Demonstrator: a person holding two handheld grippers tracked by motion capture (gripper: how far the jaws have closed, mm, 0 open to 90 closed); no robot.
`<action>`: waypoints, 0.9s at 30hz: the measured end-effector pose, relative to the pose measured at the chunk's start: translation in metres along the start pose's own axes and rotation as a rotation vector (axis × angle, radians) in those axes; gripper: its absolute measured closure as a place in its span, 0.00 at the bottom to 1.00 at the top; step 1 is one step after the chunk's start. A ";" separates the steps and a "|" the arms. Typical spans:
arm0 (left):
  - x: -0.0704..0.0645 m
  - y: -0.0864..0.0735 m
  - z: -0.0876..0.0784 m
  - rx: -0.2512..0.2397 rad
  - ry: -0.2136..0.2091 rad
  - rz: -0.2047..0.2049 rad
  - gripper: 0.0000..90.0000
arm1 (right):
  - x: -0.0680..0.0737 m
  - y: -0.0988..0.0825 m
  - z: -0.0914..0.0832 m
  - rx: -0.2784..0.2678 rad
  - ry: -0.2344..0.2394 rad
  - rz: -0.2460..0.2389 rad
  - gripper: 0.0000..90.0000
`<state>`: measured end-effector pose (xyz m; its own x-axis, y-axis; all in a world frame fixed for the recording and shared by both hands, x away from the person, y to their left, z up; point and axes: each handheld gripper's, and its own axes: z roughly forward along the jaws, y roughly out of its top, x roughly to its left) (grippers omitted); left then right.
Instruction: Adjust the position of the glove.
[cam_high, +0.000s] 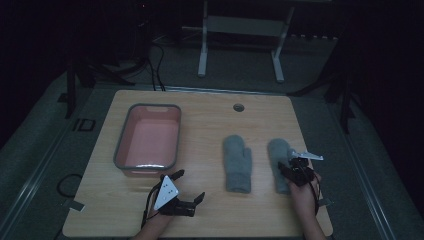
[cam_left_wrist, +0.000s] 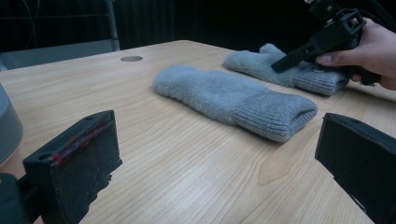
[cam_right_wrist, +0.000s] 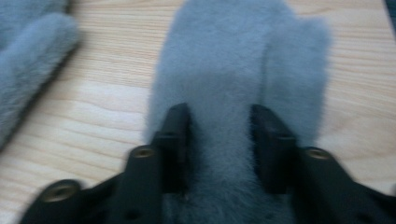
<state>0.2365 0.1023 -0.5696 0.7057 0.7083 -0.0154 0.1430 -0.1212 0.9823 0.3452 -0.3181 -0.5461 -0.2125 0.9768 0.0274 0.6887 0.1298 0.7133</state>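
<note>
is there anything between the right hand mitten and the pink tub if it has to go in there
Yes: the other mitten lies flat between the right mitten, under the right gripper, and the pink tub.

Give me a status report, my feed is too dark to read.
Left gripper open, idle by the pink tub. Right gripper down on the right mitten, fingers pressing into its fur. Left mitten untouched. Nothing in the way.

The bench (cam_left_wrist: 187, 154) looks like pale wood with a visible grain and a smooth, faintly sheeny finish. Both mittens are soft grey cloth: the left mitten (cam_left_wrist: 219, 91) has a fuzzy, fleecy nap and a ribbed knit cuff, and the right mitten (cam_right_wrist: 233, 70) looks equally plush up close. The tub (cam_high: 148, 137) looks like smooth plastic, pink inside with a grey rim. The left claw (cam_left_wrist: 219, 163) has matt black, slightly grainy jaws.
</note>
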 end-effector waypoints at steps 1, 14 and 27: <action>0.000 0.000 0.000 0.000 0.000 0.000 0.00 | -0.001 0.002 -0.002 -0.002 0.028 -0.002 0.50; -0.001 0.000 0.000 -0.001 0.002 0.009 0.00 | -0.002 -0.007 -0.005 -0.017 0.012 -0.030 0.56; -0.003 0.000 0.000 0.001 -0.006 0.024 0.00 | 0.015 -0.012 -0.004 -0.046 -0.076 -0.065 0.88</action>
<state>0.2343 0.0996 -0.5696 0.7133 0.7009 0.0067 0.1270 -0.1387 0.9822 0.3315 -0.3058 -0.5515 -0.2012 0.9769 -0.0722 0.6421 0.1872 0.7434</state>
